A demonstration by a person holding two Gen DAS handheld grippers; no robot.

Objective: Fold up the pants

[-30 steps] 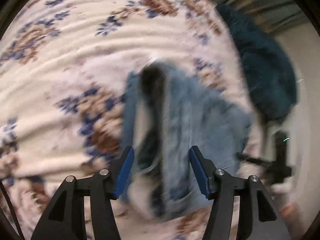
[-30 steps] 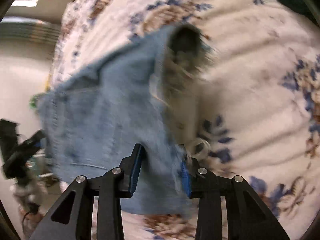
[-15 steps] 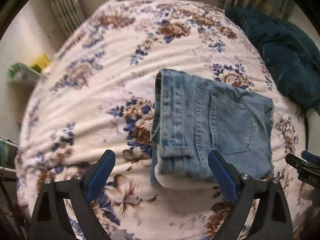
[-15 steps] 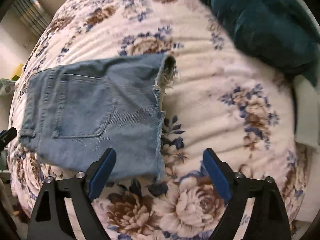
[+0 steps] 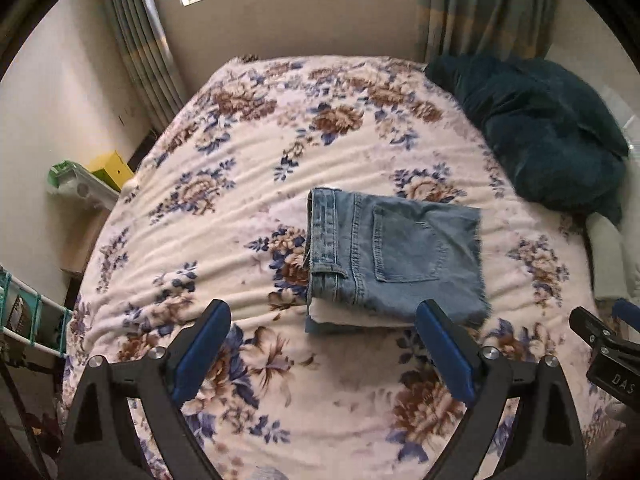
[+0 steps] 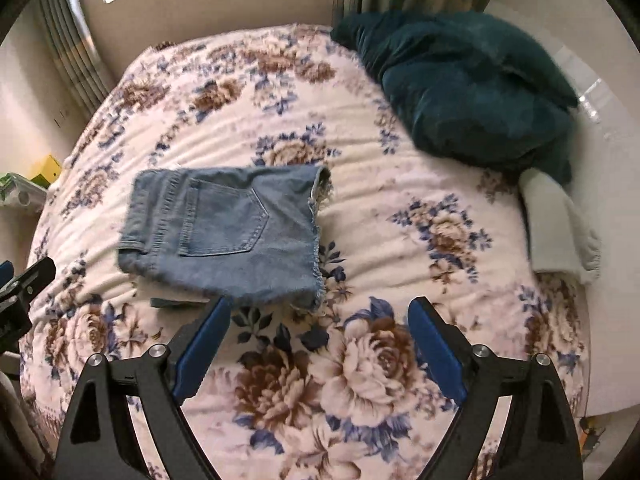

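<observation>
Light blue denim pants (image 5: 394, 258) lie folded flat on the floral bedspread (image 5: 248, 152), back pocket up, waistband to the left, white lining showing at the near edge. They also show in the right wrist view (image 6: 224, 232), with a frayed hem to the right. My left gripper (image 5: 324, 350) is open and empty, held above the bed short of the pants. My right gripper (image 6: 318, 346) is open and empty, near the pants' front right corner. Part of the other gripper shows at the right edge of the left wrist view (image 5: 608, 356).
A dark teal blanket (image 5: 548, 132) is heaped at the bed's far right, also in the right wrist view (image 6: 468, 84). A white folded cloth (image 6: 556, 232) lies at the right edge. A yellow box (image 5: 110, 168) and shelf stand left of the bed. Curtains and a window are behind.
Both grippers let go of the pants, opened wide and pulled back and up from them. The pants now lie folded and still on the bed.
</observation>
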